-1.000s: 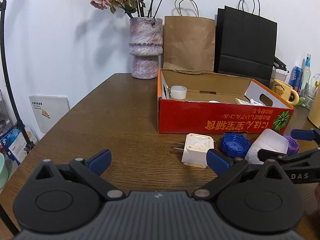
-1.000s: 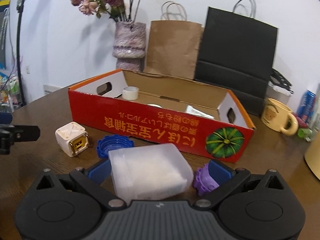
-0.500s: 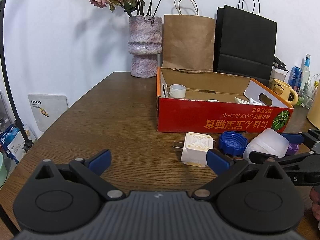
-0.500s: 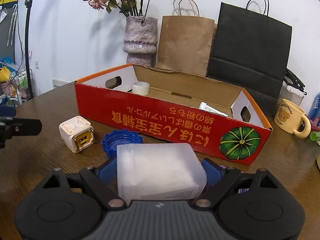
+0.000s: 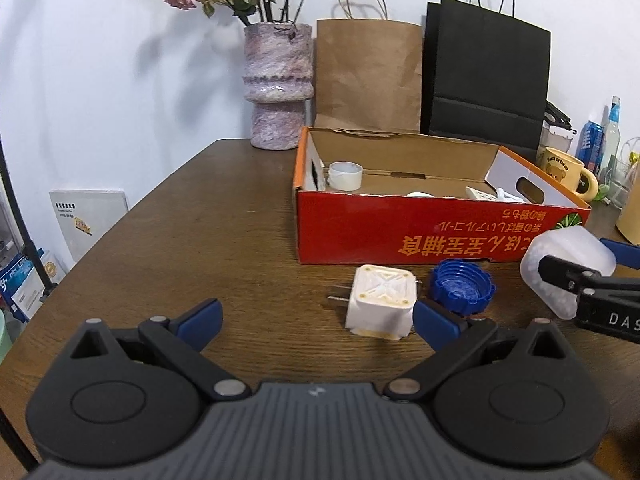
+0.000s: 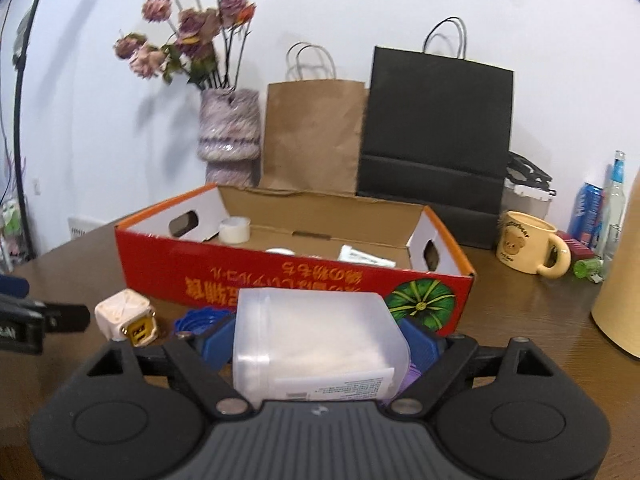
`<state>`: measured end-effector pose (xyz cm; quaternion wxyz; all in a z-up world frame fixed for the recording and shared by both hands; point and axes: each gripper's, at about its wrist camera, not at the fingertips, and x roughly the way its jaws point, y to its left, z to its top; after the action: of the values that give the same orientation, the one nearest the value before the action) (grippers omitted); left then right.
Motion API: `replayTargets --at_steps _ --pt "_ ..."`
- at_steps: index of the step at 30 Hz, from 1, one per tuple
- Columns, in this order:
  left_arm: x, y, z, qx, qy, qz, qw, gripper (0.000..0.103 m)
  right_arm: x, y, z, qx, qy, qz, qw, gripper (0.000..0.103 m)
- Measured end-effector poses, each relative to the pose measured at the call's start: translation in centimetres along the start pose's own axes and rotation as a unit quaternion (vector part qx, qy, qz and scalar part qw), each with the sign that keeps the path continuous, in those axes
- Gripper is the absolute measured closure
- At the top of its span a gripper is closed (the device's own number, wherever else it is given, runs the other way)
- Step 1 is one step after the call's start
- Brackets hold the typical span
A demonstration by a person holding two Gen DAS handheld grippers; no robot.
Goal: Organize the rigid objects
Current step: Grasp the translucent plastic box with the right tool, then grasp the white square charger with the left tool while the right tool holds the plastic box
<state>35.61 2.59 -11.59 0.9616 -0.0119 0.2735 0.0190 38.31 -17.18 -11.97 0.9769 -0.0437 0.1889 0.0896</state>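
My right gripper [image 6: 320, 340] is shut on a translucent white plastic container [image 6: 316, 344] and holds it lifted in front of the red cardboard box [image 6: 280, 276]. The container also shows in the left wrist view [image 5: 568, 268], clamped by the right gripper [image 5: 580, 260]. My left gripper [image 5: 318, 316] is open and empty, low over the table. A white plug adapter [image 5: 380, 300] stands by its right fingertip [image 5: 434, 318], next to a blue cap [image 5: 462, 286]. A purple cap [image 6: 408, 376] lies under the container. The box [image 5: 400, 228] holds a tape roll [image 5: 346, 175] and small white items.
A purple vase [image 5: 278, 84] with dried flowers, a brown paper bag [image 5: 368, 76] and a black paper bag [image 5: 484, 80] stand behind the box. A yellow mug [image 6: 528, 248], bottles and a can sit at the right. A tan cylinder [image 6: 620, 292] is at the far right edge.
My right gripper has closed on the container and lifted it off the table, rising toward the box. The left gripper has barely moved.
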Motion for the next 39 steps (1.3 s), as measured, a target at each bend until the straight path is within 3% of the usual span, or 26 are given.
replayTargets --at_steps 20,25,29,39 --pt "5.1 -3.0 1.2 0.040 0.029 0.003 0.9988 0.000 -0.4 -2.0 0.2 0.044 -0.015 -0.028 0.999 0.017" --pt "5.5 -3.0 1.1 0.037 0.034 -0.005 0.9987 0.011 -0.4 -2.1 0.2 0.044 -0.015 -0.027 0.999 0.017" --pt "5.5 -3.3 0.9 0.043 0.036 -0.024 0.9982 0.035 -0.3 -2.0 0.2 0.043 -0.012 -0.027 0.999 0.017" --pt "4.7 -3.5 0.7 0.042 0.022 -0.020 0.9987 0.036 -0.3 -1.8 0.2 0.038 -0.016 -0.023 0.999 0.017"
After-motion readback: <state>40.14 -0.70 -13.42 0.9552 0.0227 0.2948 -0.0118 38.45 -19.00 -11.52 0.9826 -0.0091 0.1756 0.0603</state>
